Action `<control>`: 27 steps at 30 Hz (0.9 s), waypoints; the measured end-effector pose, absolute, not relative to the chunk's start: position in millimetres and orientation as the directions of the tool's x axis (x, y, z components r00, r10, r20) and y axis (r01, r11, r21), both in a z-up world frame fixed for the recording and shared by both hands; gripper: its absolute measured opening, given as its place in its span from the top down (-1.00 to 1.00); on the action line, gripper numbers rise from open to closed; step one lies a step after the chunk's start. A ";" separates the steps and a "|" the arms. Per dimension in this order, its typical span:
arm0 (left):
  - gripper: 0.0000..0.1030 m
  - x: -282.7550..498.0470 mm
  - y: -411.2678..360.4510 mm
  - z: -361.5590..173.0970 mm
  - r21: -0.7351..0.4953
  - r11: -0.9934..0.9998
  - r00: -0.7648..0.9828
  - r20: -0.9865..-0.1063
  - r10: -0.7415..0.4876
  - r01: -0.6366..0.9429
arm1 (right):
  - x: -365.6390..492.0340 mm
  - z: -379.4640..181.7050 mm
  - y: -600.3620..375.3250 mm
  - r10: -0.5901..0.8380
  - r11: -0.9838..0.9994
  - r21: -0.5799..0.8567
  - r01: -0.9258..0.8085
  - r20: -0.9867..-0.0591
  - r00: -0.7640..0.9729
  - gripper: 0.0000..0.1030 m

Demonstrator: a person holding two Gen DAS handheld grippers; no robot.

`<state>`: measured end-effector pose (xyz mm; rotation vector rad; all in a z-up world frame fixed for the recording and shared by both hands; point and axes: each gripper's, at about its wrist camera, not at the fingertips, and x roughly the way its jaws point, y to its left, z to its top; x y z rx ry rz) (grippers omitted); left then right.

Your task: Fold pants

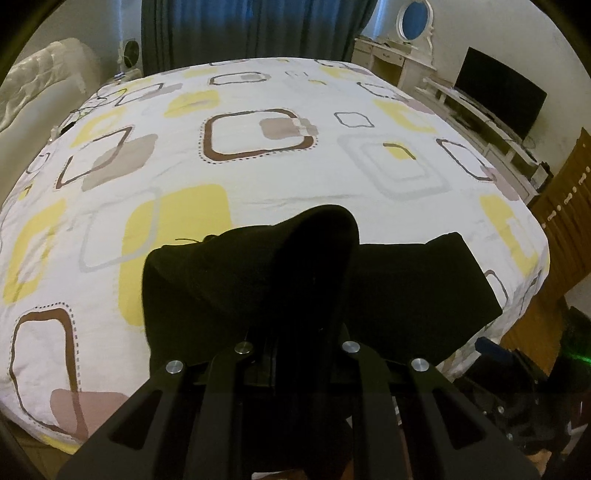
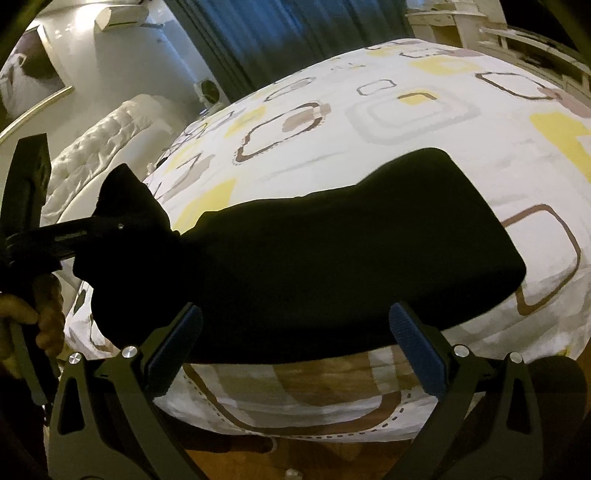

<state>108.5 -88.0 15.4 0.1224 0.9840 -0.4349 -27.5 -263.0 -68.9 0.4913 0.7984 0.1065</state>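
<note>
The black pants (image 2: 332, 254) lie folded lengthwise on the patterned bed sheet (image 2: 424, 122), near the bed's front edge. My left gripper (image 1: 299, 332) is shut on one end of the pants (image 1: 258, 280) and lifts a fold of cloth above the bed; it also shows in the right wrist view (image 2: 122, 225) at the left, clamped on that end. My right gripper (image 2: 295, 332) is open, its blue-padded fingers (image 2: 417, 350) on either side of the pants' near edge, holding nothing.
A padded white headboard (image 2: 99, 147) is at the left. A TV (image 1: 498, 96) on a white cabinet and a dresser stand at the right. Dark curtains (image 1: 251, 29) hang behind the bed. Wooden floor (image 1: 569, 236) lies beyond the bed's right edge.
</note>
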 end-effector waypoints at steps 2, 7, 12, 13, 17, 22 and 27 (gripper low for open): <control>0.72 109.9 -95.5 13.6 -0.090 0.908 0.471 -0.831 -0.296 0.410 | -28.0 -70.3 -268.4 0.272 0.877 0.470 0.102 -0.660 0.700 -0.96; 0.72 113.3 -114.8 9.5 -0.086 0.905 0.456 -0.841 -0.290 0.417 | -30.2 -72.9 -281.3 0.265 0.863 0.488 0.128 -0.654 0.708 -0.96; 0.71 113.2 -133.1 6.0 -0.082 0.897 0.445 -0.846 -0.293 0.433 | -32.3 -77.5 -291.6 0.262 0.851 0.504 0.149 -0.653 0.711 -0.96; 0.71 113.0 -136.5 5.2 -0.084 0.897 0.443 -0.847 -0.294 0.435 | -32.6 -78.2 -292.9 0.261 0.850 0.505 0.152 -0.653 0.711 -0.96; 0.70 113.2 -151.9 1.5 -0.099 0.888 0.427 -0.850 -0.310 0.448 | -32.9 -82.0 -300.1 0.254 0.844 0.510 0.169 -0.657 0.710 -0.96; 0.69 111.7 -176.9 -3.3 -0.107 0.876 0.405 -0.856 -0.323 0.471 | -34.3 -85.1 -307.3 0.251 0.836 0.517 0.184 -0.657 0.711 -0.96; 0.69 112.3 -203.0 -11.4 -0.108 0.869 0.387 -0.863 -0.323 0.484 | -37.0 -86.8 -316.1 0.243 0.830 0.522 0.198 -0.657 0.714 -0.96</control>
